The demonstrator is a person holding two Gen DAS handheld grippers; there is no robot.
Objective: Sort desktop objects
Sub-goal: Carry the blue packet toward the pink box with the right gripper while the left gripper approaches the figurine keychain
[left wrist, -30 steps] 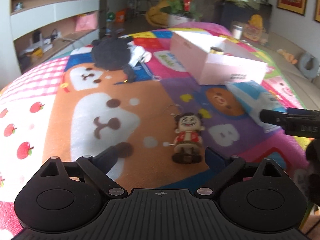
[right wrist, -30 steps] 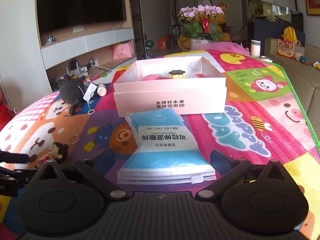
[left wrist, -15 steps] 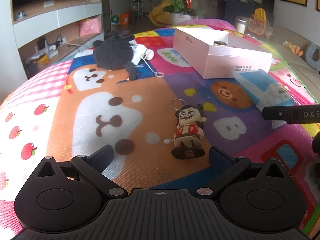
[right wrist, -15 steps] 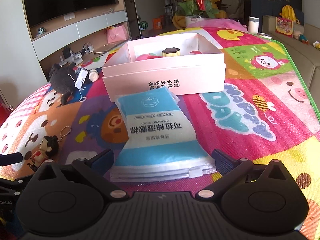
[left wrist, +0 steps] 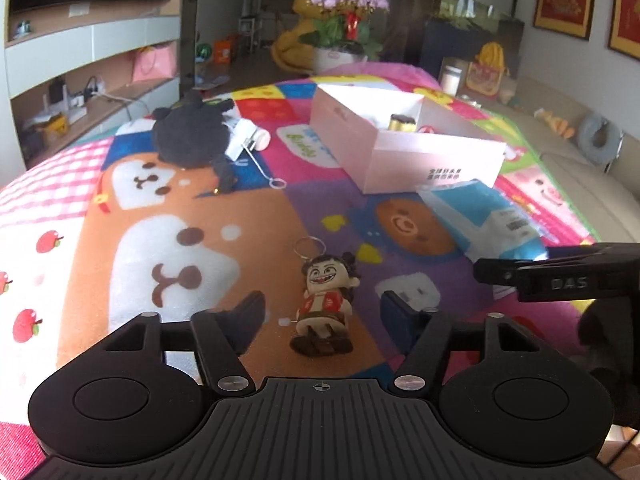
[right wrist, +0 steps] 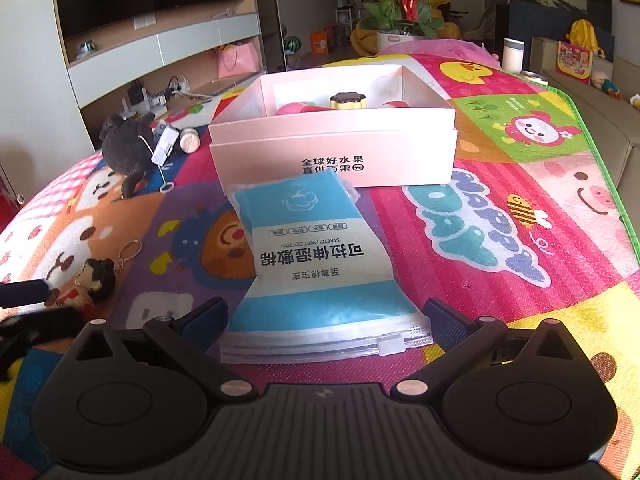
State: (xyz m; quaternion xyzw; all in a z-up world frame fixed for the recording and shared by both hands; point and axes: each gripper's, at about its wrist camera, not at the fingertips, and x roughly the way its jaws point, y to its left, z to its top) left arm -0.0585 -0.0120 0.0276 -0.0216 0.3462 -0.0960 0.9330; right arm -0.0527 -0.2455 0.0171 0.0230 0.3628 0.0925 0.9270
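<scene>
A small doll keychain point(left wrist: 324, 304) with a grinning face lies on the colourful mat, between the open fingers of my left gripper point(left wrist: 322, 314); it also shows in the right wrist view point(right wrist: 90, 284). A blue and white cotton-pad pouch point(right wrist: 320, 264) lies in front of a pink open box point(right wrist: 336, 140). My right gripper point(right wrist: 326, 318) is open, its fingers on either side of the pouch's near end. The box point(left wrist: 404, 144) holds a few small items. A dark plush toy point(left wrist: 192, 136) with a white tag lies at the far left of the mat.
The cartoon play mat point(right wrist: 500, 208) covers the whole surface. A flower pot point(right wrist: 400, 4) stands beyond the far end. A sofa edge point(left wrist: 592, 184) runs along the right side. A TV shelf point(right wrist: 160, 48) lines the left wall.
My left gripper has moved forward so the doll now sits between its fingers. My right gripper has moved forward so its fingers flank the pouch's near end.
</scene>
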